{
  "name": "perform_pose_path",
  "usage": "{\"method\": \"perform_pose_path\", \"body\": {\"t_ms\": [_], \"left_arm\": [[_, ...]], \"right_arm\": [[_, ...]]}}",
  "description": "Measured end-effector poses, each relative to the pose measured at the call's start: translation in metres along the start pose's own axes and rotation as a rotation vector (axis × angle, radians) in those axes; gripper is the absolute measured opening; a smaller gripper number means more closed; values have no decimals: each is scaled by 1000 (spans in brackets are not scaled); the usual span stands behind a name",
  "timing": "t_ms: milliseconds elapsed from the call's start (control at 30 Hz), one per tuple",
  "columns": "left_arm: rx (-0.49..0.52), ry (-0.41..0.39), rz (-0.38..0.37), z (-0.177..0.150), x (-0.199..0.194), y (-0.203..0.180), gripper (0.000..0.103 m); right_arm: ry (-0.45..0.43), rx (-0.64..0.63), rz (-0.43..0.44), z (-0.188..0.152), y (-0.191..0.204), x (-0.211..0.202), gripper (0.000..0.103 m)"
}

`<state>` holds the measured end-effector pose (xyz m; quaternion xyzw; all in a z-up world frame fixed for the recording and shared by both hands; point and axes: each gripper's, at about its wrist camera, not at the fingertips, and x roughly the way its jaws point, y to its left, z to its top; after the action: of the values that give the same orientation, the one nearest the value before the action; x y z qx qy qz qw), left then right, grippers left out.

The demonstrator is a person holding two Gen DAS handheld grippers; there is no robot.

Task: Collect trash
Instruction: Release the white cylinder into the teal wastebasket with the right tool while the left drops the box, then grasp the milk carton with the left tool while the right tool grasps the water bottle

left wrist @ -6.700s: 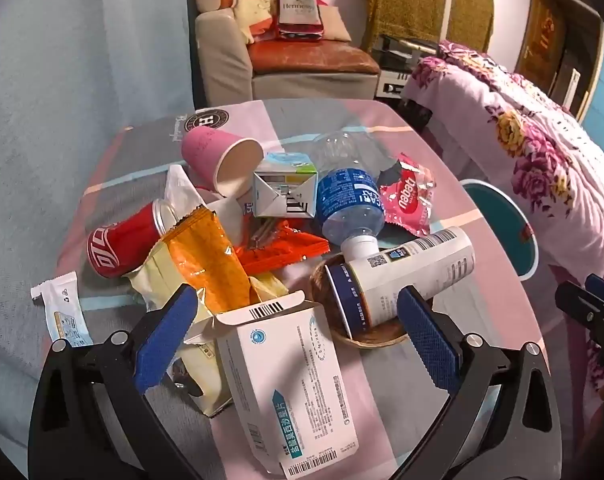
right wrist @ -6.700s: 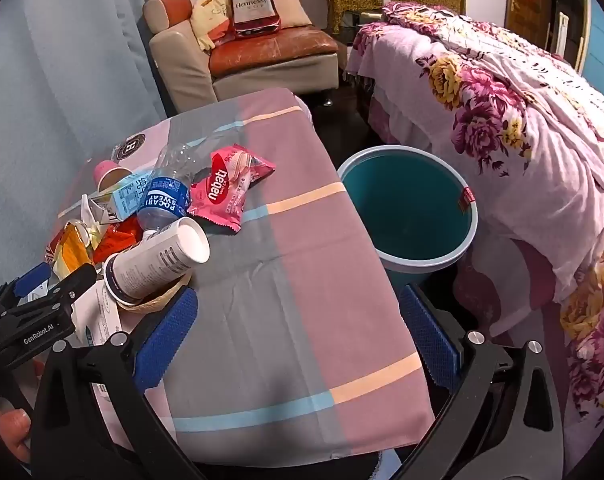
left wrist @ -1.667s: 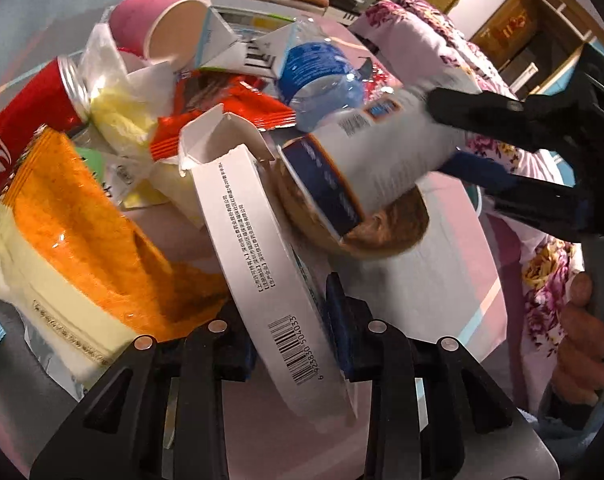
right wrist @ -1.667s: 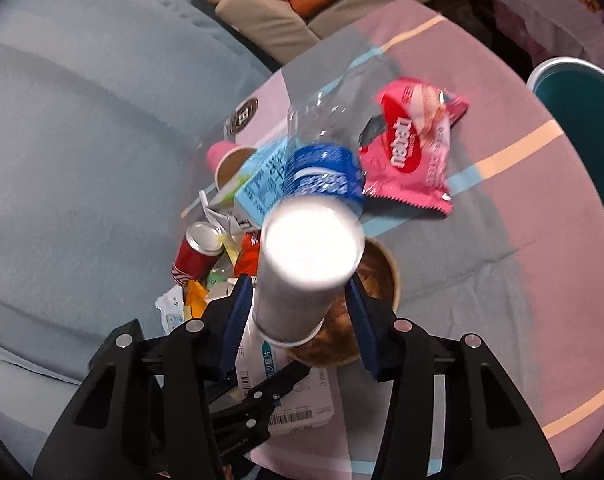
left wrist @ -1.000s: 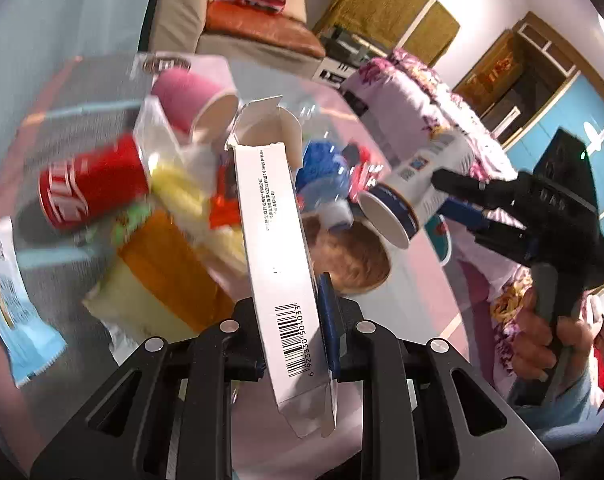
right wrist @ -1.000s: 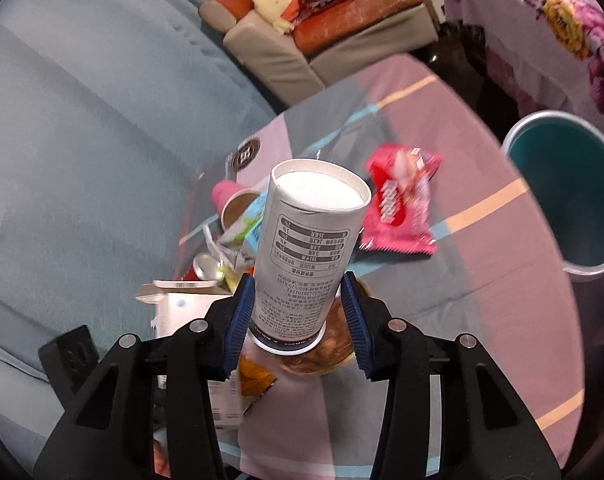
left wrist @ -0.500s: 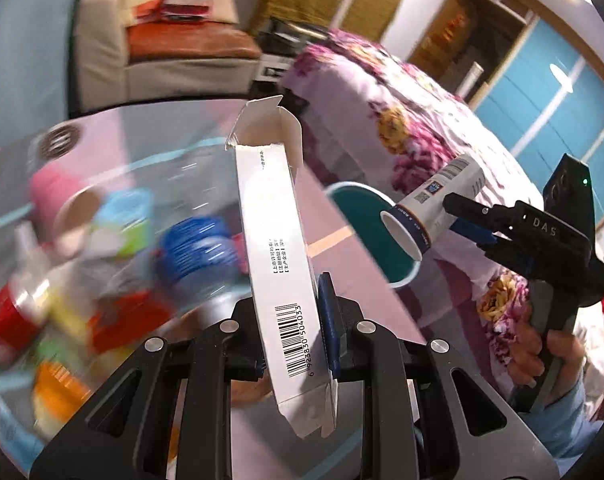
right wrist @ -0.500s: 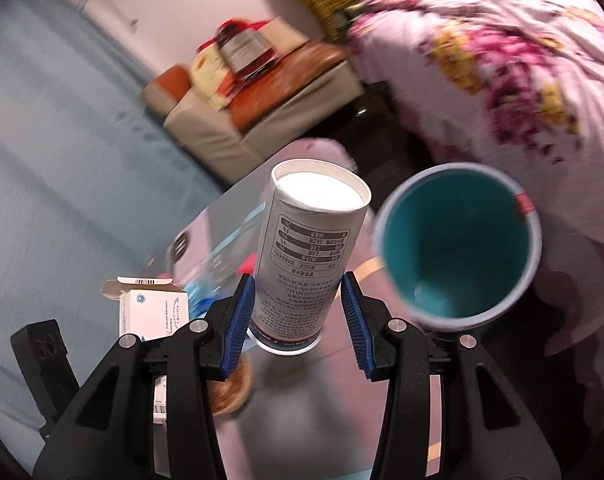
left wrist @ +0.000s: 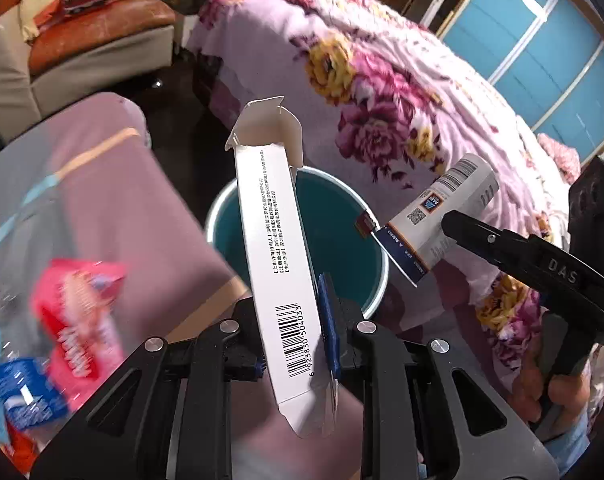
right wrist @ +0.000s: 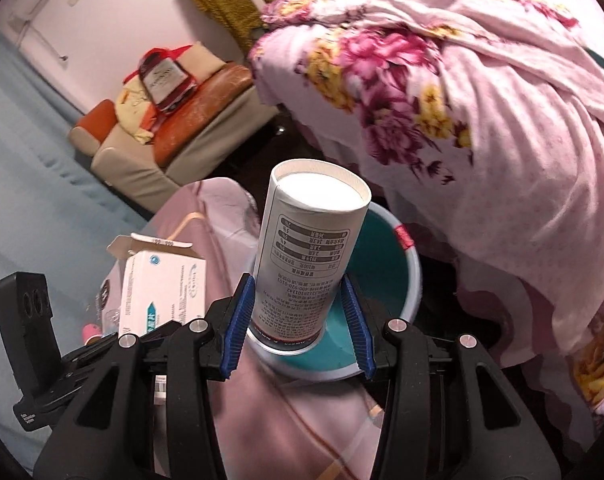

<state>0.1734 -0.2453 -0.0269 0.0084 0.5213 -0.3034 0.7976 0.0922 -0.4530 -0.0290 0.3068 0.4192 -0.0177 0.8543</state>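
Both claws now reach the bin (left wrist: pixel 222 216), gripping box (left wrist: pixel 278 248) and canister (right wrist: pixel 306 256); table trash blurred.

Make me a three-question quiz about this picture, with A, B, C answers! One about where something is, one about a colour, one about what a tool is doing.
1. Where is the bin?
A. On the sofa
B. On the floor between table and bed
C. On the table

2. What colour is the bin inside?
A. Teal
B. Yellow
C. Black

3. What is the right tool doing?
A. Hanging open
B. Pinching a red wrapper
C. Gripping the white tube

Answers: 1 B, it sits below the table's edge, beside the flowered bedspread. 2 A, its inner wall is teal. 3 C, both blue pads press the tube's sides.
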Motion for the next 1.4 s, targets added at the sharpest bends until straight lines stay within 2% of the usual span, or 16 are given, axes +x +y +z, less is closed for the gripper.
{"method": "perform_pose_path", "body": {"t_ms": [133, 167, 233, 300, 433, 500, 700, 933, 1000, 1067, 1133, 1200, 1400], "left_arm": [[5, 41, -2, 8, 27, -6, 26], [9, 48, 5, 9, 32, -7, 29], [11, 58, 12, 8, 38, -6, 41], [7, 56, 38, 7, 41, -4, 61], [-12, 49, 47, 7, 38, 4, 70], [-23, 37, 58, 6, 32, 9, 80], [-68, 7, 69, 0, 13, 22, 89], [-125, -2, 62, -13, -6, 39, 92], [-136, -6, 66, -18, -13, 45, 92], [-150, -14, 70, -22, -21, 52, 93], [-160, -22, 70, -26, -28, 57, 93], [-168, -35, 70, -29, -37, 63, 93], [-173, -85, 103, -41, -71, 79, 93]], "right_arm": [[18, 14, -16, 4, -13, 10, 43], [23, 16, -19, 5, -15, 12, 43], [31, 20, -22, 5, -18, 15, 43], [38, 19, -24, 5, -19, 19, 43], [51, 17, -23, 4, -17, 24, 43], [56, 8, -28, 4, -14, 27, 43], [98, -4, -49, 2, -9, 38, 43], [149, -23, -74, -6, 5, 47, 44], [157, -27, -75, -8, 10, 48, 50], [160, -30, -77, -10, 15, 48, 63], [165, -34, -74, -12, 22, 47, 66], [170, -30, -67, -14, 29, 46, 74], [201, -59, -53, -20, 56, 43, 76]]}}
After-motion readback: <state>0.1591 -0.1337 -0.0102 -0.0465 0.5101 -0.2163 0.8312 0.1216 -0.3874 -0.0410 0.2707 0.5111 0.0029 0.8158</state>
